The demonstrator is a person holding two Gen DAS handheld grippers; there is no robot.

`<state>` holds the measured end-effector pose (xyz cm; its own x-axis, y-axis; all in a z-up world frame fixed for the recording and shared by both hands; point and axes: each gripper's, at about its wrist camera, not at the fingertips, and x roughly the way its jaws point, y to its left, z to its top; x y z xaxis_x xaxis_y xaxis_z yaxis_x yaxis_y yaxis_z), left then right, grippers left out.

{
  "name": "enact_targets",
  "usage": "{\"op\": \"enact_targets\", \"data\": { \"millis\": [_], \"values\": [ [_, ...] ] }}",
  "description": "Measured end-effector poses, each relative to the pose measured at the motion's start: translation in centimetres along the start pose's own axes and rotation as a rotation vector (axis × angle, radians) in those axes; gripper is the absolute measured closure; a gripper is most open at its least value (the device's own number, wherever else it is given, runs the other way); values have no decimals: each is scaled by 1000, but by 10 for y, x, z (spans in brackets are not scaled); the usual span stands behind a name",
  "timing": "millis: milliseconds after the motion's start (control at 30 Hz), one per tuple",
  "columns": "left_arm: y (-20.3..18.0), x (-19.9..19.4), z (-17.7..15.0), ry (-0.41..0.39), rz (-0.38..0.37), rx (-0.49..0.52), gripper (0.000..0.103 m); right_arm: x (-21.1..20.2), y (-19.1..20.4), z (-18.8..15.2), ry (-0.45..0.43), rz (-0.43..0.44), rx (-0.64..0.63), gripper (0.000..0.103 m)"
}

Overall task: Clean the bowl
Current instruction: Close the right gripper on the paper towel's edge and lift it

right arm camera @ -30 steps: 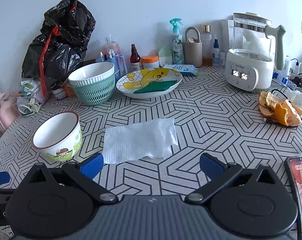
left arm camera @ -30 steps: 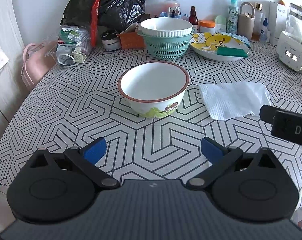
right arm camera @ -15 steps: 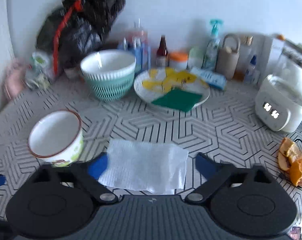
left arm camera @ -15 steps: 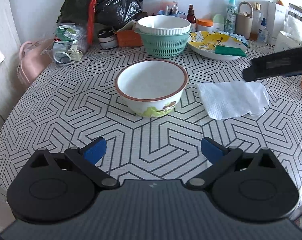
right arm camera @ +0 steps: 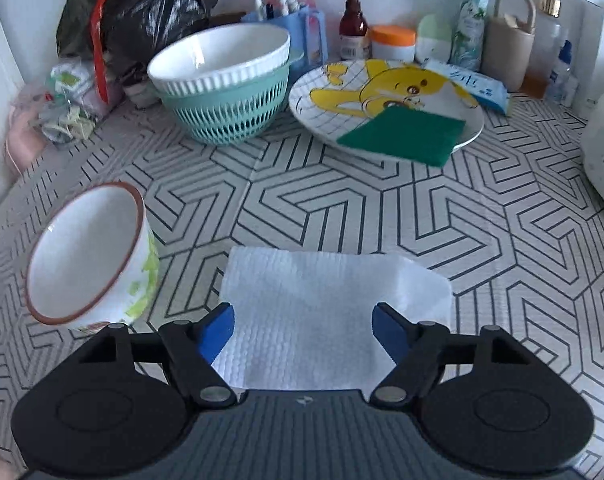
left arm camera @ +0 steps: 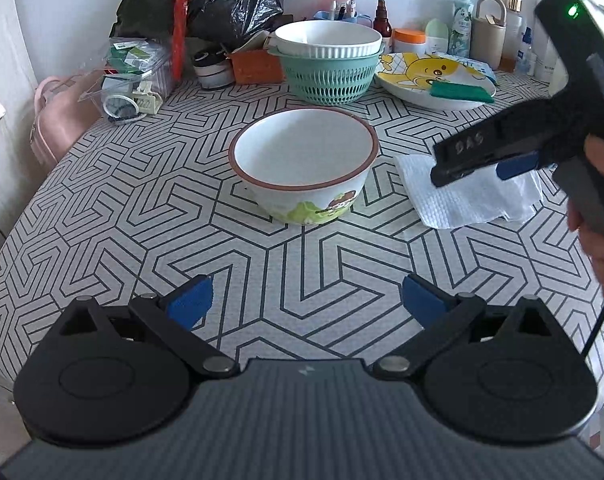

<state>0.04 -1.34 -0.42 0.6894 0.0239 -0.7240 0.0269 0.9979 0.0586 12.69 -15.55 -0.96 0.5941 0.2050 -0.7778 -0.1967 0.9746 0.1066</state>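
The left tool (left arm camera: pixel 304 296) waits low over the patterned table (left arm camera: pixel 141 216), its blue pads spread wide with nothing between them, aimed at the bowl (left arm camera: pixel 304 160). The bowl stands upright near the table's middle, white inside with a brown rim, and looks empty. Just beside it on its right lies a white paper towel (right arm camera: pixel 326 312), flat and partly folded. The right tool (right arm camera: pixel 302 330) hangs over the near edge of that towel with its pads apart, one to each side of the sheet and neither pressing it, so nothing is held. Farther right and back sits a cartoon plate (right arm camera: pixel 314 92) carrying a green scouring pad (right arm camera: pixel 406 136).

The step in hand looks like taking up the towel for wiping. To do it well, the right tool should probably come down until both pads meet the sheet, then pinch a bunched fold rather than one thin layer, which could slip or tear. The left tool could steady the bowl's rim so it does not slide during wiping.
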Motion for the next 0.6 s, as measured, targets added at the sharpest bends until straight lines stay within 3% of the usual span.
{"op": "enact_targets", "data": {
  "millis": [67,167,300,500,567,600],
  "values": [
    [0,1,1,2,3,5,0,5,5,-3,7,6,-21,23],
    [0,4,1,8,2,9,0,12,10,-6,7,-8,-49,11],
    [1,10,2,26,-17,7,0,18,19,-15,-41,-57,-104,0],
    [1,17,4,37,-29,2,0,17,15,-20,-82,-40,-107,0],
    [1,18,4,39,-33,1,0,17,15,-20,-86,-33,-112,4],
    [1,19,4,41,-35,1,0,15,16,-20,-91,-26,-117,10]
  ]
}}
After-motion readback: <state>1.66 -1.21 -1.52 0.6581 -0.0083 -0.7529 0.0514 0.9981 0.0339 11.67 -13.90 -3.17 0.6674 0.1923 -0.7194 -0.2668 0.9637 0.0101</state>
